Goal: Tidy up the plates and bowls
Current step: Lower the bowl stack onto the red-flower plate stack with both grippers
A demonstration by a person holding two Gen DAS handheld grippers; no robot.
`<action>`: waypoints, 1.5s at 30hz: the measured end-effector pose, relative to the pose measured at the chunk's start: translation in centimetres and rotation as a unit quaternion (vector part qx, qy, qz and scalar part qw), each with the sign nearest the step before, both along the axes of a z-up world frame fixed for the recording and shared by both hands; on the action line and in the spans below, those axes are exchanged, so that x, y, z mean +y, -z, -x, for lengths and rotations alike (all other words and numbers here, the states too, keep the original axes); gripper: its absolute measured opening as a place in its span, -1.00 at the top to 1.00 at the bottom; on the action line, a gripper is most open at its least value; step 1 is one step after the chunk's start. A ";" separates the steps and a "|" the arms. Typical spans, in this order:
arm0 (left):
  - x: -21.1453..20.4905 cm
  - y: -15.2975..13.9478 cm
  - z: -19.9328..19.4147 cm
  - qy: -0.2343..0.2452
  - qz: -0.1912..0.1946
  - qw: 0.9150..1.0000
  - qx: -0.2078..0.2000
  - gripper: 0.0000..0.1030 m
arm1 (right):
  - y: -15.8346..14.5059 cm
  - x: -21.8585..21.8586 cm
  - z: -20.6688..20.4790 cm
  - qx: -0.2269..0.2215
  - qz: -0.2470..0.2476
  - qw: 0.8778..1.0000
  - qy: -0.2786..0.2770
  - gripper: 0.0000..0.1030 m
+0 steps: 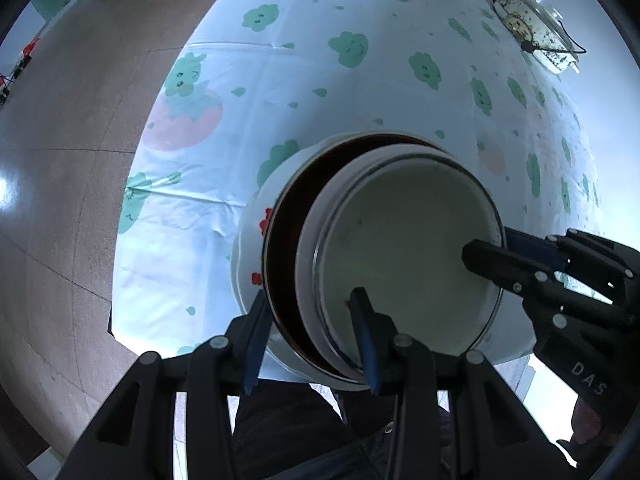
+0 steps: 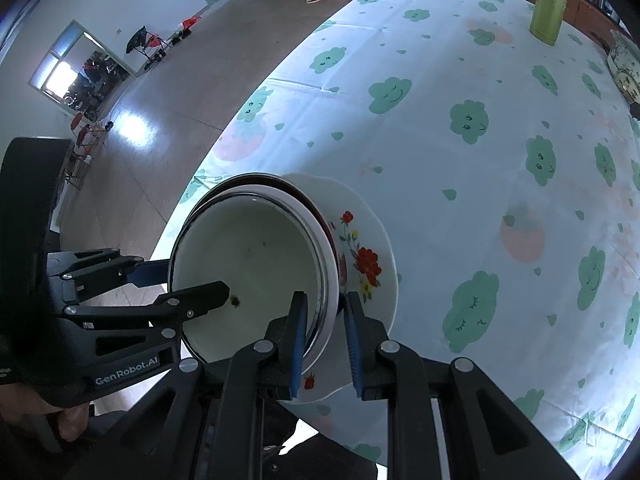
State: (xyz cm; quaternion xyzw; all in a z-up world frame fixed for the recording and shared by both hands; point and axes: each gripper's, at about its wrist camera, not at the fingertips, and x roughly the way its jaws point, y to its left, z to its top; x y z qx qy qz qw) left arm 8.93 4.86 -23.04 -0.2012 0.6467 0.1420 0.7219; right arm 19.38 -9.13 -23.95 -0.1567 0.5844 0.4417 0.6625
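A stack of dishes stands at the near edge of the table: a white bowl (image 1: 404,256) nested in a dark red bowl (image 1: 286,240), on a white flowered plate (image 2: 364,248). The white bowl (image 2: 248,264) also shows in the right wrist view. My left gripper (image 1: 310,340) straddles the near rims of the bowls, one finger inside the white bowl and one outside the dark red bowl. My right gripper (image 2: 324,344) clamps the bowls' rims on the other side. It shows in the left wrist view (image 1: 496,252) too, and the left gripper shows in the right wrist view (image 2: 176,284).
The table wears a pale blue cloth (image 2: 460,152) with green clouds and strawberries. A green bottle (image 2: 550,4) stands at the far edge. A white power strip (image 1: 532,28) with a cable lies at the far right. Tiled floor (image 1: 72,128) is on the left.
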 end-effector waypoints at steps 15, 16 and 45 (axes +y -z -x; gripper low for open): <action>0.4 0.8 -0.2 -0.008 -0.001 1.000 0.000 0.23 | -0.2 0.4 -0.4 -0.003 -0.013 1.000 -0.006 0.59; 0.4 0.8 -0.3 -0.007 -0.003 1.000 0.000 0.23 | -0.2 0.5 -0.3 -0.009 -0.012 1.000 -0.009 0.59; 0.3 0.2 -0.3 0.000 -0.024 1.000 -0.018 0.11 | -0.9 0.7 0.6 -0.058 -0.009 0.998 -0.021 0.57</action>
